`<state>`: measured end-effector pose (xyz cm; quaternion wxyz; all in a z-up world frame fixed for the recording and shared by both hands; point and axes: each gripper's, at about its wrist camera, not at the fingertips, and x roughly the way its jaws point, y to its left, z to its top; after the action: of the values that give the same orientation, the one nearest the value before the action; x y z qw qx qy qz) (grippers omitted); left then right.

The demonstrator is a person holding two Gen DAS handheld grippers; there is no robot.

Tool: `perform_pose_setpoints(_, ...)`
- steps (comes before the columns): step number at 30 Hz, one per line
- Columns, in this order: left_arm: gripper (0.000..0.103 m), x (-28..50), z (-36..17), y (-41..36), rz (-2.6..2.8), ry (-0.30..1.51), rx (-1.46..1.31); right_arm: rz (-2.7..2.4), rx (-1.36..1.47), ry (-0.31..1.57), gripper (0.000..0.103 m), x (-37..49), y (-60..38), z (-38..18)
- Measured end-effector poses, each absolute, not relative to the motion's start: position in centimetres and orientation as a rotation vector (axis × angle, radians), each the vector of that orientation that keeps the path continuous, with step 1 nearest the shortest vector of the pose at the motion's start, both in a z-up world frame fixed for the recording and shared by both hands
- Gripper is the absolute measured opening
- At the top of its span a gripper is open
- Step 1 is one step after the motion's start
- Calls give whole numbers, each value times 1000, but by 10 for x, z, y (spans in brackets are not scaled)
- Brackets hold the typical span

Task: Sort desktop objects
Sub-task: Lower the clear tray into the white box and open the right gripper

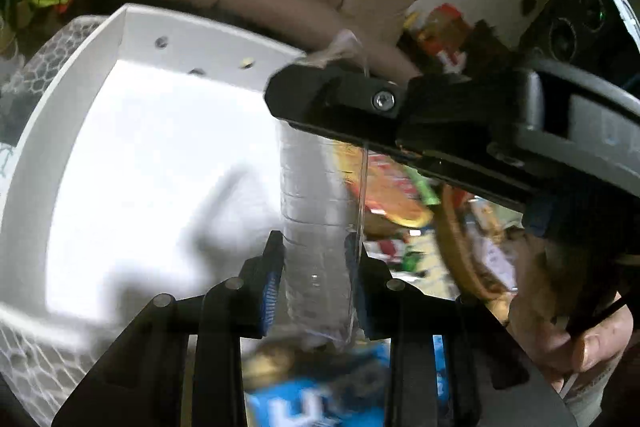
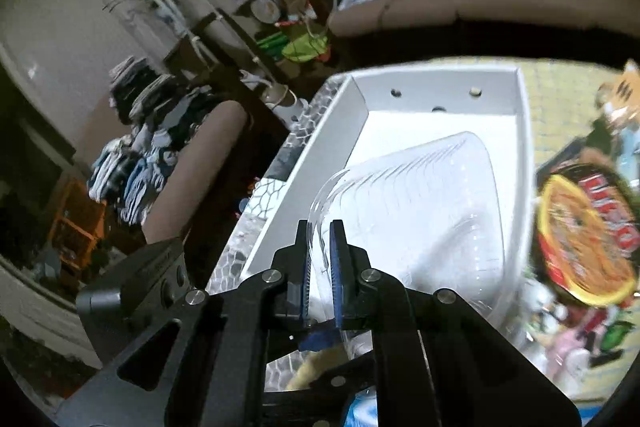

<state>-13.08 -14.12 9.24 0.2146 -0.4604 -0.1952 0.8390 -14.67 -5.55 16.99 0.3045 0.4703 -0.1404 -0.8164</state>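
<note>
I am carrying a stack of clear plastic cups (image 2: 420,211) between both tools, held above a white tray (image 2: 440,89). My right gripper (image 2: 322,259) pinches the stack's thin rim, fingers nearly pressed together. My left gripper (image 1: 316,267) clamps the stack's body between its blue pads (image 1: 270,291). The frames are blurred. I judge the risk is the slick, flexible plastic slipping or buckling if my two hands drift apart, dropping the stack onto the snack bowl (image 2: 584,235) just beside the tray.
</note>
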Motion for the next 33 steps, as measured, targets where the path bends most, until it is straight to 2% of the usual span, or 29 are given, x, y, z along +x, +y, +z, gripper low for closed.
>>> perform_pose_setpoints(3, 31, -160, 72, -162, 2369, -517, -1364, -2137, 1326, -444, 10, -186, -66, 129)
perform_pose_setpoints(4, 33, -168, 67, -169, 2394, -508, -1397, -2115, 1384, -481, 15, -203, -70, 109)
perform_pose_setpoints(5, 42, -176, 62, -177, 2418, -501, -1426, -2097, 1439, -511, 20, -214, -71, 93)
perform_pose_setpoints(6, 52, -183, 59, -184, 2432, -493, -1451, -2065, 1530, -549, 42, -229, -73, 71)
perform_pose_setpoints(7, 54, -187, 58, -191, 2451, -488, -1469, -2019, 1625, -584, 54, -241, -74, 49)
perform_pose_setpoints(10, 56, -188, 61, -206, 2501, -446, -1455, -2031, 1658, -574, 53, -250, -67, 29)
perform_pose_setpoints(16, 57, -179, 62, -201, 2539, -391, -1439, -2089, 1572, -388, 53, -238, -47, 55)
perform_pose_setpoints(21, 80, -164, 72, -199, 2601, -420, -1335, -2208, 1624, -118, 54, -226, -44, 76)
perform_pose_setpoints(26, 83, -135, 75, -194, 2674, -530, -1230, -2215, 1739, 124, 53, -222, -60, 53)
perform_pose_setpoints(30, 83, -136, 72, -193, 2731, -450, -1236, -2236, 1831, 266, 52, -224, -62, 37)
perform_pose_setpoints(32, 83, -141, 73, -203, 2718, -515, -1225, -2237, 1852, 344, 52, -223, -66, 36)
perform_pose_setpoints(33, 83, -141, 75, -208, 2714, -549, -1205, -2235, 1862, 370, 56, -222, -69, 35)
